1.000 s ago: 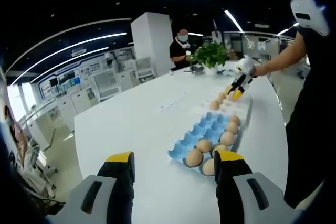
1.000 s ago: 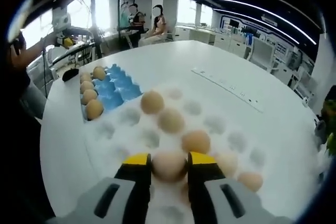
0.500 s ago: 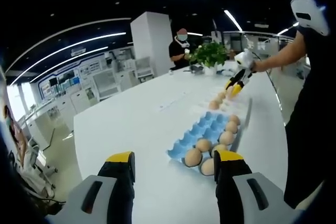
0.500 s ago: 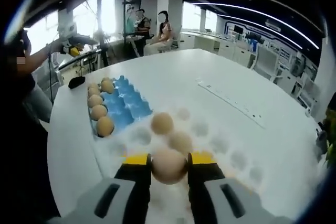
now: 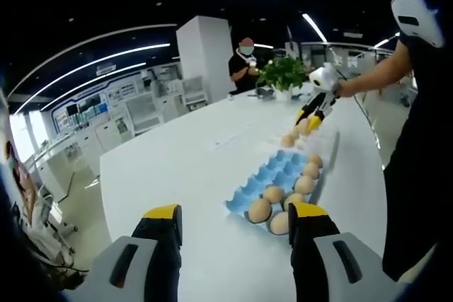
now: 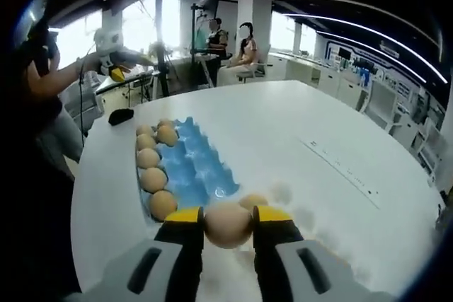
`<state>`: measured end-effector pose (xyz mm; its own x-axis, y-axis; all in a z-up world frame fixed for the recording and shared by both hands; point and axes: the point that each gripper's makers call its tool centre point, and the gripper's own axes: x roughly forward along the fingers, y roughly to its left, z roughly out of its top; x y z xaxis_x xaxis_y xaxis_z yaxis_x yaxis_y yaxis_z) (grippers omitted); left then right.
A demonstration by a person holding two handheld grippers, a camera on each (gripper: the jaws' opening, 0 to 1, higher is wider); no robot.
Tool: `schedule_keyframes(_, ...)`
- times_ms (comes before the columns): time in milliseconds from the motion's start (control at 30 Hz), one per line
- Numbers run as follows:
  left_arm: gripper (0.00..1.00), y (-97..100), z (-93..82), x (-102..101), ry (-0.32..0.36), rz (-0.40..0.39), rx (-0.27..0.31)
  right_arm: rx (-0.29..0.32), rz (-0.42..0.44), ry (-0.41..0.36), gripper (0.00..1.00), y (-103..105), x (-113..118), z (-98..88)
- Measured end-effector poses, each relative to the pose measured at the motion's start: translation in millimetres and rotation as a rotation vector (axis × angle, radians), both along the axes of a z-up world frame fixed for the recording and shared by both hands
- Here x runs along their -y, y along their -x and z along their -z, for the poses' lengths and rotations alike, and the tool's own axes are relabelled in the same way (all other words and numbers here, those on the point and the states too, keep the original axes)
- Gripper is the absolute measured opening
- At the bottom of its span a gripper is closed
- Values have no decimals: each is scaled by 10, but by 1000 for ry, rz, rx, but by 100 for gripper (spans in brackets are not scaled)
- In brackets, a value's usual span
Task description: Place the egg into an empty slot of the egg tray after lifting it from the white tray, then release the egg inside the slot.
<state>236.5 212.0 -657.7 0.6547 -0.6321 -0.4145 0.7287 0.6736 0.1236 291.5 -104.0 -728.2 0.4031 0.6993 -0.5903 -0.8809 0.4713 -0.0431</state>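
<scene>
egg, pale tan, sits clamped between the two yellow-tipped jaws of the right hand-held gripper, held up off the bench. just behind it in the right gripper view another egg lies in the white tray, whose round dimples show faintly against the white bench top. beyond and to the left in that view lies the blue egg tray, with five eggs in a row along its left edge, among them one nearest the camera and one at the far end; the rest of its slots show bare blue. a small dark object lies on the bench past the tray's far corner.

in the left gripper view the left hand-held gripper hangs above the near end of the bench with its jaws spread apart and nothing between them. ahead of it the blue egg tray lies lengthwise, eggs along its right side, and beyond that the white tray carries a few more eggs. the right hand-held gripper shows far off there, above the white tray, in the person's outstretched hand. a potted green plant stands at the far end of the bench, and a person in dark clothes stands behind it beside a white pillar.

in the right gripper view, two people sit well back, and the person's arm reaches in from the left holding the left hand-held gripper.
</scene>
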Motion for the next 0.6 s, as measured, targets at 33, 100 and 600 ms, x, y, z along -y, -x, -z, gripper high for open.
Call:
schedule_keyframes(33,61,0,1,-3,-1,0,0,-3,-12,-1,27,7,-62,9)
schedule_keyframes(100,60,5,-5,-2,0,2,1,-8,-36,-6,27,32,-177,22)
schedule_keyframes(600,61,33,-22,-25,4,-1,4,-19,-176,-31,27,88,-976,124)
